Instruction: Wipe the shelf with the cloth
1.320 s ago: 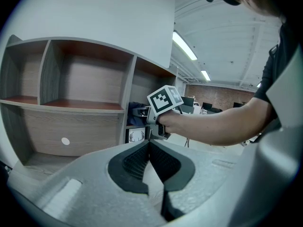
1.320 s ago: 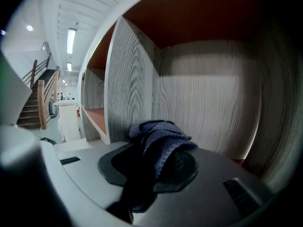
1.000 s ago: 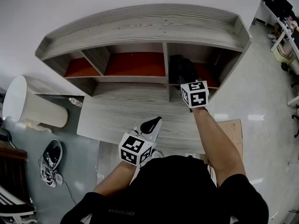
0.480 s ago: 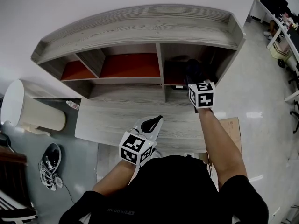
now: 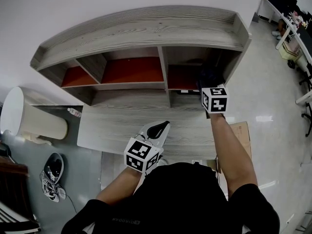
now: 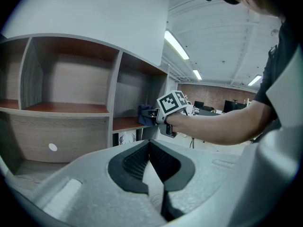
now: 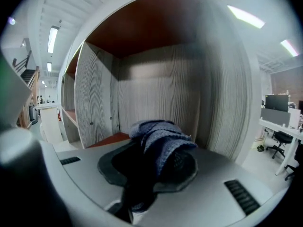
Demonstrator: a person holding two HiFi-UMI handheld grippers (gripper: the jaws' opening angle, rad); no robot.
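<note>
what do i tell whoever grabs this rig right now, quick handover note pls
Right gripper: shut on the cloth, reaching into the right-hand compartment of the shelf, low over its red floor; whether it is touching is unclear.
Left gripper: shut, nothing in it, held back over the desk in front of the person.
Done: the cloth is picked up and brought to the shelf. The pictures do not show how much has been wiped.
Left: probably wipe this compartment, then the two to its left and the top board.
</note>
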